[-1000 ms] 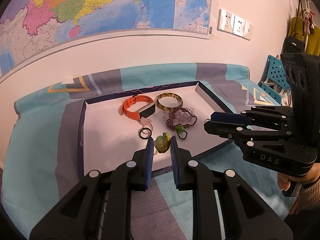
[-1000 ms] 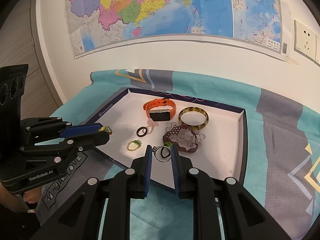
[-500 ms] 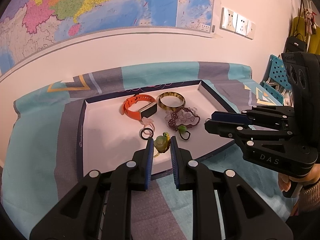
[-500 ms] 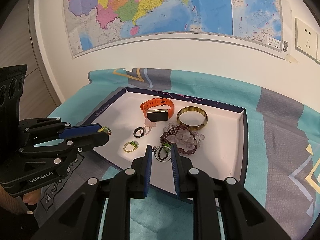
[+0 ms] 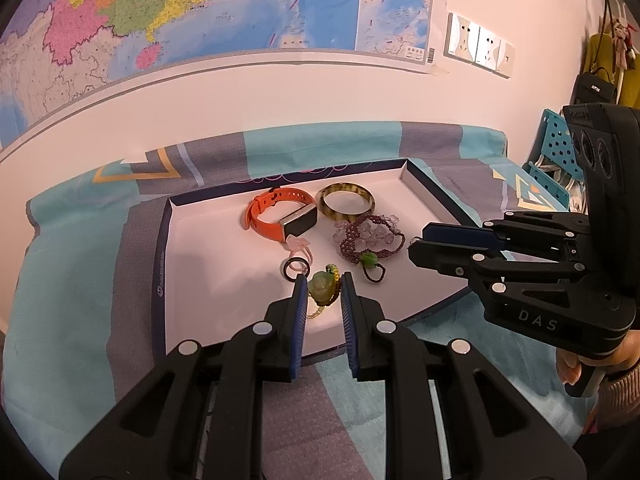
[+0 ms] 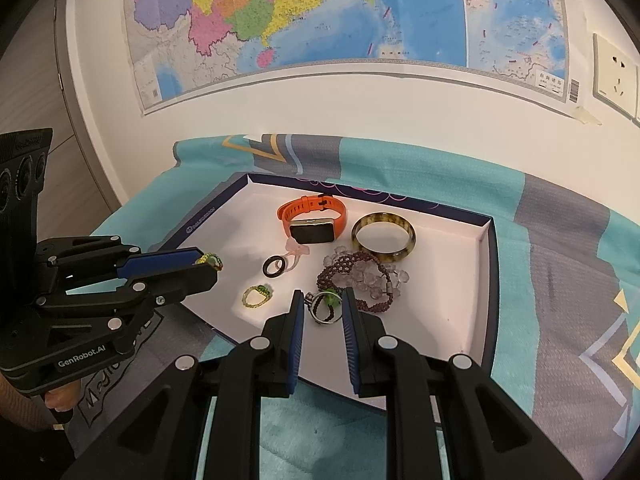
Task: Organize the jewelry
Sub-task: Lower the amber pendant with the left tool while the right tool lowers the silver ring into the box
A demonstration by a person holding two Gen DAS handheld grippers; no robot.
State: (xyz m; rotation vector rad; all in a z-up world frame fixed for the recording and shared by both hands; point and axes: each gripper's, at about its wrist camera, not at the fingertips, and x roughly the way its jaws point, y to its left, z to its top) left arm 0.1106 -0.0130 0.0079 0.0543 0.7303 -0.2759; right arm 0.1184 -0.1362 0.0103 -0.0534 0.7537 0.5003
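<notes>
The left gripper (image 5: 323,294) is clamping its fingers (image 5: 299,312) on a pale green jade pendant (image 5: 322,286), a strand of small yellow beads trailing beneath it over the tray (image 5: 208,280); the right gripper (image 6: 322,306) is pinching its fingers (image 6: 349,320) on a silver ring (image 6: 320,309) with a green stone, holding it just above the tray's near edge. In the right wrist view, a yellow beaded ring (image 6: 256,296) is lying at 9 o'clock of those fingers, a black ring (image 6: 274,267) is sitting at 11 o'clock beside a pale pink charm (image 6: 298,249), and a tangle of purple and clear beaded bracelets (image 6: 362,278) is lying at 1 o'clock; further out, an orange smartwatch (image 6: 310,220) is resting at 12 o'clock with a mottled brown bangle (image 6: 383,237) beside it at 1 o'clock. The white tray is sitting on a teal and grey patterned cloth (image 6: 560,280); a colourful map (image 6: 320,12) is hanging on the wall behind, with a white wall socket (image 6: 616,68) at 2 o'clock.
</notes>
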